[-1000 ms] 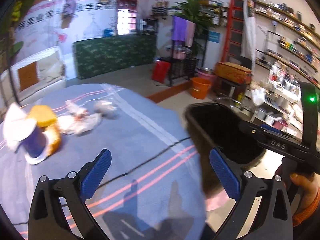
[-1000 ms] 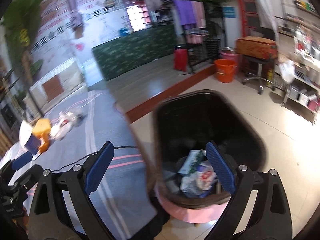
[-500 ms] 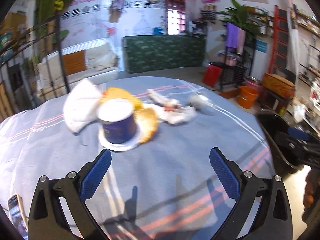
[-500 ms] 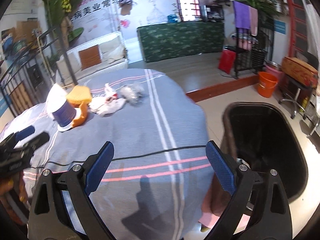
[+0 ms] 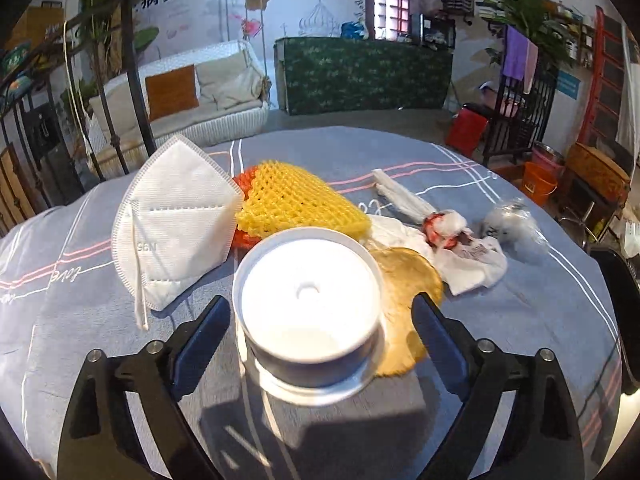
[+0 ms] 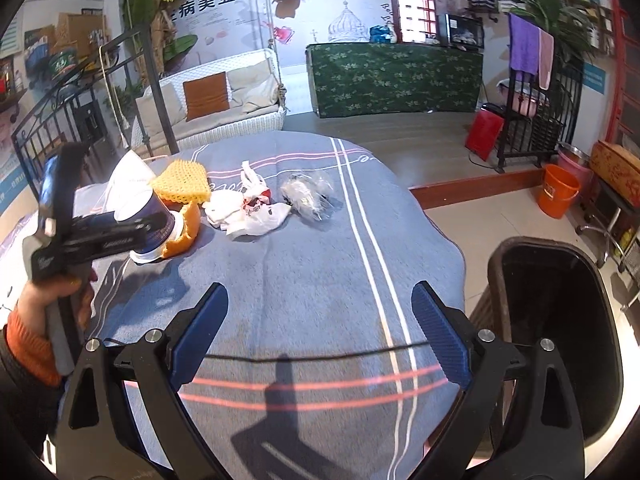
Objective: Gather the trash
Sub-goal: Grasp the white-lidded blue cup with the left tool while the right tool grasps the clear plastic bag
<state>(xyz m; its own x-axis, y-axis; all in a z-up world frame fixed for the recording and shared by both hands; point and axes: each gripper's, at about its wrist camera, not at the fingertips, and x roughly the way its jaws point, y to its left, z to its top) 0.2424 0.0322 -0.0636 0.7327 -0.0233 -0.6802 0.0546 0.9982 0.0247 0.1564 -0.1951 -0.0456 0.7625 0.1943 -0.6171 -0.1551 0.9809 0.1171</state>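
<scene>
With your left gripper (image 5: pixel 320 320) released, its jaws flanking the upturned navy paper cup with the white base (image 5: pixel 308 312) on the grey striped tabletop (image 5: pixel 540 312), sink lower and squeeze gently mid-wall, while your right gripper (image 6: pixel 320 328) waits open near the black bin (image 6: pixel 560 320).

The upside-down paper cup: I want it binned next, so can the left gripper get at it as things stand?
Probably yes. The left gripper is open with the cup already between its fingers; only the orange peel beside it crowds the right finger.
</scene>
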